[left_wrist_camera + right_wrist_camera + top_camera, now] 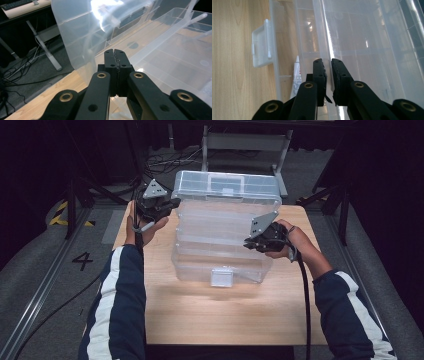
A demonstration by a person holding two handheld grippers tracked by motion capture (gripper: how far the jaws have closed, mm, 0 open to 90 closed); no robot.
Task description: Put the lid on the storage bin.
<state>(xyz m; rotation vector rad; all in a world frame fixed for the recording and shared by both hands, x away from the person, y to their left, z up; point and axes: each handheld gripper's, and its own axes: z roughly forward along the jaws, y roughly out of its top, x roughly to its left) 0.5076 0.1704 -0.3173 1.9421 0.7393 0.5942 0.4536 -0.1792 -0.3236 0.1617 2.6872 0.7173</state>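
Observation:
A clear plastic organiser box (200,262) stands on the wooden table (225,315), its lid (227,185) raised at the back. My left gripper (171,204) is at the lid's left corner. In the left gripper view its jaws (115,51) are pressed shut, and the lid (75,37) looks blurred just beyond them. My right gripper (248,243) is at the box's right side. There its jaws (327,61) are closed on the thin clear side wall (325,30). A small white tube (295,75) lies in a front compartment near the latch (260,46).
The box's front latch (221,276) faces the person. Bare table lies in front of the box and to both sides. A metal stand (245,142) and loose cables (160,162) are on the floor behind the table.

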